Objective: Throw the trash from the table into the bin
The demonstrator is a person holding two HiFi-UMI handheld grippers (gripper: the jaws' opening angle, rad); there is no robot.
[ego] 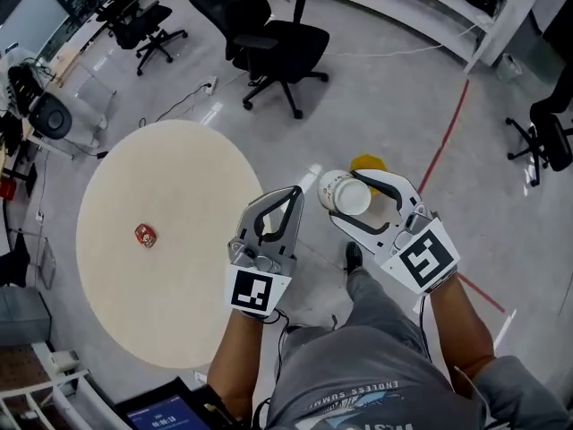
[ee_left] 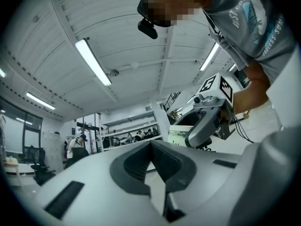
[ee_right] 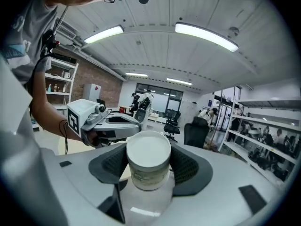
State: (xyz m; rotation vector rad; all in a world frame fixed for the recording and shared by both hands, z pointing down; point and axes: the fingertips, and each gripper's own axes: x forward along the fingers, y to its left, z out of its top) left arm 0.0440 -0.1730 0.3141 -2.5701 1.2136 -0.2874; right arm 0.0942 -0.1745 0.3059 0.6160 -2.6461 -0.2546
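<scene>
Trash cup (ego: pixel 346 193), white w/ a pale printed side, sits pinched between the jaws of the right gripper (ego: pixel 356 201). It's off the table (ego: pixel 179 168) and over the floor, approx 3 o'clock from the tabletop. At 9 o'clock of the cup is the left gripper (ego: pixel 288 195), jaws pressed together, nothing btwn them. Small red scrap (ego: pixel 145 234) lies on the table at 9 o'clock of the left gripper, well apart. At 12 o'clock, just past the cup, a yellow thing (ego: pixel 369 162) shows on the floor.
</scene>
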